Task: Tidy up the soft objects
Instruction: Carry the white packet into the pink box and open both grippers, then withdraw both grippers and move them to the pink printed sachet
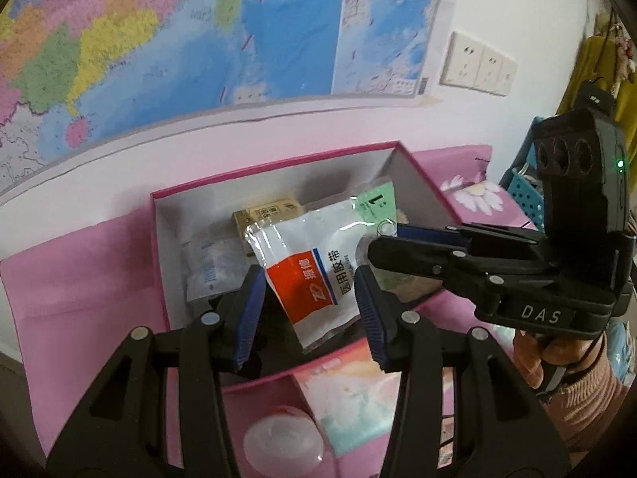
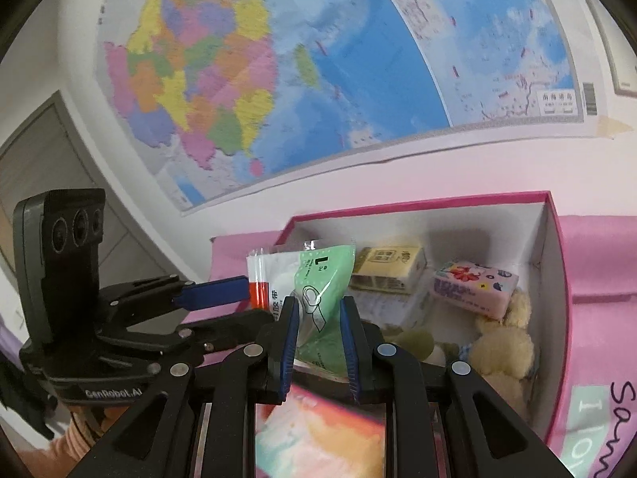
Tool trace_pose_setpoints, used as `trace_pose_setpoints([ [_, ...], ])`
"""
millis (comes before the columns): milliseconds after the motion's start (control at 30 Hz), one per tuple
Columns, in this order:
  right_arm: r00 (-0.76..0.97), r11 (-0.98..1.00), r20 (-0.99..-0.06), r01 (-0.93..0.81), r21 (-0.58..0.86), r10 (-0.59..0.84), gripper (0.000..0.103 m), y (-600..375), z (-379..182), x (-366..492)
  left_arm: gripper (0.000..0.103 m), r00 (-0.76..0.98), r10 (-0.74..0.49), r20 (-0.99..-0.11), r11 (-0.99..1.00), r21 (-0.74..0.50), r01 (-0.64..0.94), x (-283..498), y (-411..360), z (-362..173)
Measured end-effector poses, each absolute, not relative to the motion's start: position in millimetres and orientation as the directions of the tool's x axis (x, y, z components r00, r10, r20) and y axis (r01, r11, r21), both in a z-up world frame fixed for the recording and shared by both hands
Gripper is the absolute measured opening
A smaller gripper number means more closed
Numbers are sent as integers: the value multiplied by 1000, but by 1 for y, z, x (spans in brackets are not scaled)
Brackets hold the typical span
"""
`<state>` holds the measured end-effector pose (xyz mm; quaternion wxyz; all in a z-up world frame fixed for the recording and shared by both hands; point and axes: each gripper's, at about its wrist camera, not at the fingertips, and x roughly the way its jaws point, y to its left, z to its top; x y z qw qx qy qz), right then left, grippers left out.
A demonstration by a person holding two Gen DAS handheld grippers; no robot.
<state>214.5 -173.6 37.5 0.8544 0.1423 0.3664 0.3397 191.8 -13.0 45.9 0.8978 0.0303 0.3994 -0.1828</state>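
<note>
My left gripper [image 1: 308, 310] is shut on a white medical tape packet with an orange label [image 1: 314, 279], held over the front of the open pink box [image 1: 274, 163]. My right gripper [image 2: 318, 342] is shut on a green packet marked "1" [image 2: 322, 298], held beside the white packet [image 2: 264, 283] above the box's left end [image 2: 414, 205]. Each gripper shows in the other's view: the right one [image 1: 382, 239], the left one [image 2: 239, 292]. Inside the box lie a yellow tissue pack [image 2: 388, 267], a floral pink pack [image 2: 473, 285] and a cream plush toy [image 2: 503, 342].
The box stands on a pink cloth [image 1: 79, 279] against a wall with a large map [image 1: 199, 40]. In front of the box lie a pastel tissue pack [image 1: 354, 394] and a round translucent lid [image 1: 282, 440]. Wall sockets [image 1: 477, 63] and a blue basket [image 1: 525, 195] are at the right.
</note>
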Motion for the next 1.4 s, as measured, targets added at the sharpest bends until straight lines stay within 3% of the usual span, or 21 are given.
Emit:
trace_pose_setpoints([
  [133,498,741,-549,-452,496,672,22,-171,28,224,49,593,-285,-753,939,-97,330,207,-13,37],
  [300,505,772,-584,-401,493,635,33,-169,15,236,49,584,-237,-777,955,-76,286,217,-12,26],
  [400,516,781,-587,-383,493,624,34,-175,11,236,49,586,-227,-778,961,-83,263,218,-6,23],
  [700,533,773,-561,-422,473,634,34,-190,22,201,49,664,-221,-714,966,-65,252,189,5,41],
  [867,529,747,-527,-464,477,665,35,-204,36,169,54,713,-275,-645,952,-78,297,149,9,57],
  [1067,496,720,-522,-489,493,694,43,-221,33,123,55,711,-372,-597,911,-86,404,94,3,61],
  [1400,415,754,-629,-363,548,657,43,-253,-29,57,55,583,-433,-688,855,-108,507,46,-24,5],
])
